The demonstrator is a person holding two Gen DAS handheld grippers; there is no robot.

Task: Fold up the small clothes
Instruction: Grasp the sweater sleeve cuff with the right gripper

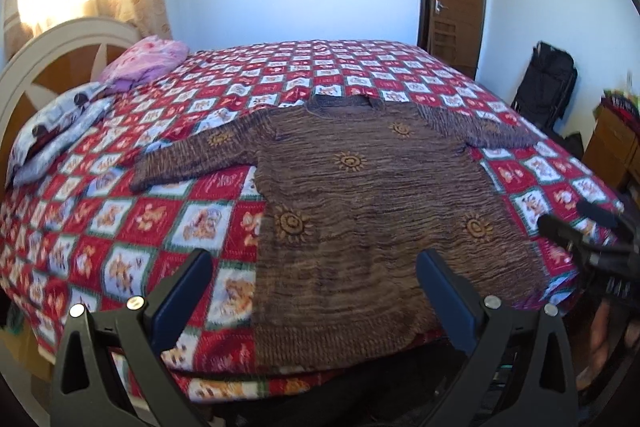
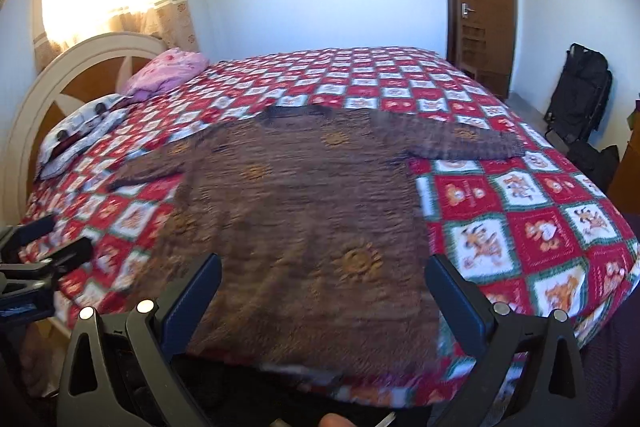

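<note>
Lying flat on a red checked bedspread (image 1: 168,211), a brown knitted sweater (image 1: 360,195) spreads both sleeves outward, its hem at the near bed edge. The left gripper (image 1: 314,267) and right gripper (image 2: 324,271) hover above the hem, fingers spread wide, holding nothing. Pillows (image 1: 60,115) sit by the headboard (image 1: 60,43).

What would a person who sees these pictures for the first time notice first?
The eye falls first on the brown knitted sweater with orange sun motifs, spread flat with both sleeves out on the near half of the bed. Under it, the red and white checked bedspread covers the whole bed. The left gripper and right gripper stand open at the sweater's near hem, holding nothing.
</note>
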